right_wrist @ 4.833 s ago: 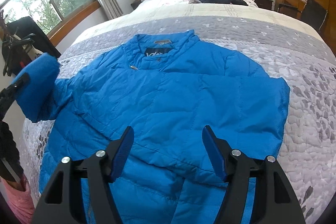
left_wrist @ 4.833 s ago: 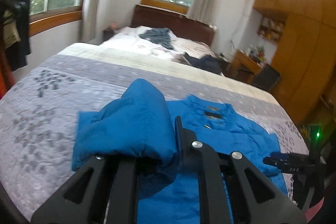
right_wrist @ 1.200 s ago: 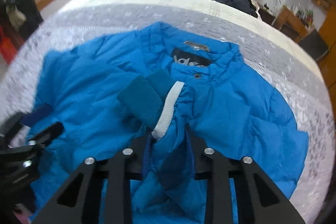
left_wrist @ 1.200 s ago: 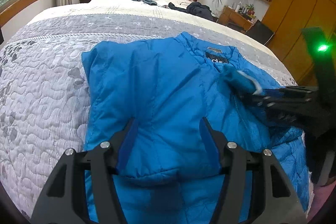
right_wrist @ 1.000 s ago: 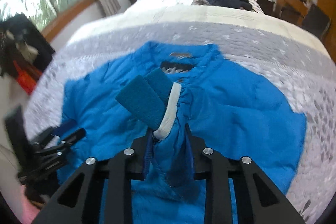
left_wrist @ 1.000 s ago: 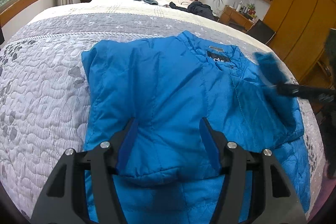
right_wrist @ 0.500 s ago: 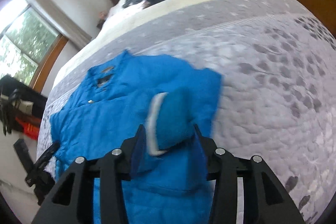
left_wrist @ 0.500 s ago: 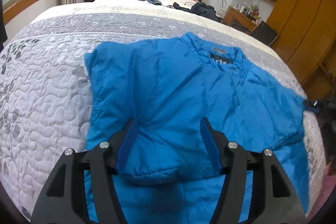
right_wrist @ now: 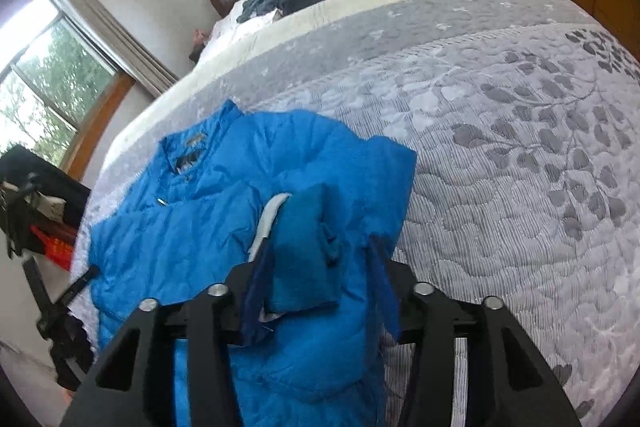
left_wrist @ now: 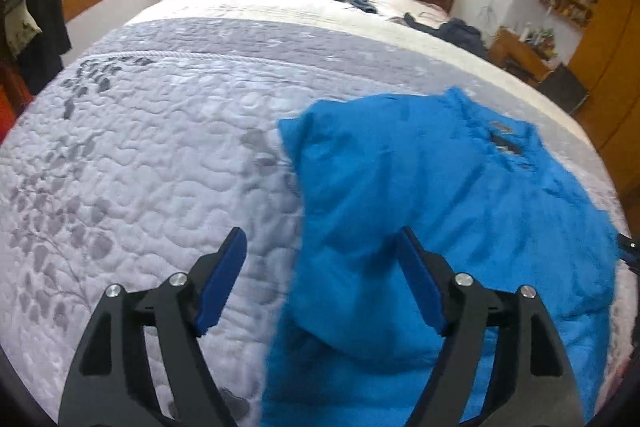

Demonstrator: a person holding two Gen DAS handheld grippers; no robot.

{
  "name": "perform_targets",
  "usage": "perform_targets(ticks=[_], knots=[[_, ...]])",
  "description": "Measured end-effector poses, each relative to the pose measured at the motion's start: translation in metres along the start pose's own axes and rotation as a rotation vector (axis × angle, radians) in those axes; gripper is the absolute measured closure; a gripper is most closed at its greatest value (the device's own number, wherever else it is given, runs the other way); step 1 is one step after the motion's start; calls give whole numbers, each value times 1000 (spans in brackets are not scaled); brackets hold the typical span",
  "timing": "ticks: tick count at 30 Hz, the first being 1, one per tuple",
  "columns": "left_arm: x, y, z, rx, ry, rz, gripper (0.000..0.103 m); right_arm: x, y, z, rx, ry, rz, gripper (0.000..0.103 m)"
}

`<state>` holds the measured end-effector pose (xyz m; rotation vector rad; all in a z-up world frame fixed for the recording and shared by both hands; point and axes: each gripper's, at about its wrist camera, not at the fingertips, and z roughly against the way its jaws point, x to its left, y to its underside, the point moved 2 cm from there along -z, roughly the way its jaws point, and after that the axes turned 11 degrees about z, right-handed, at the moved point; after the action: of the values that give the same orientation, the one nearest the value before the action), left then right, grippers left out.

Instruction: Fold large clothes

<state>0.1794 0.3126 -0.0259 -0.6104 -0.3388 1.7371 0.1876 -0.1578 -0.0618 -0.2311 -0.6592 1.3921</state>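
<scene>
A blue puffer jacket (right_wrist: 224, 227) lies front-up on the grey quilted bedspread (right_wrist: 520, 167) of a bed, collar toward the far headboard, in the near part of the bed. The right gripper (right_wrist: 320, 287) has its jaws around the jacket's right sleeve cuff (right_wrist: 308, 247); they look fairly wide and I cannot tell whether they grip it or have let it go. The cuff sits over the jacket's right side, near the shoulder edge. The left gripper (left_wrist: 320, 283) hovers with its jaws apart and empty, straddling the jacket's left edge. The step in hand seems to be folding the right sleeve in over the body. Next, the cuff needs laying flat across the chest, then the left gripper can take the left side or hem.
</scene>
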Motion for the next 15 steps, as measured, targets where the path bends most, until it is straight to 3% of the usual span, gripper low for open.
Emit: perform_targets(ticks=[1,4,5,9,15], knots=[[1,0,-3,6,6,0,24,0,1,-1,4,9,4,65],[-3,1,-7,26,43,1,43,1,2,2,-6,14,5,78],[-3,1,-7,30,49,1,45,1,2,4,-11,16,13,80],[1,1,-11,26,14,-16,43,1,5,-1,9,38,32,80],[12,-2,-11,48,53,34,39,1,12,-11,31,52,51,75]])
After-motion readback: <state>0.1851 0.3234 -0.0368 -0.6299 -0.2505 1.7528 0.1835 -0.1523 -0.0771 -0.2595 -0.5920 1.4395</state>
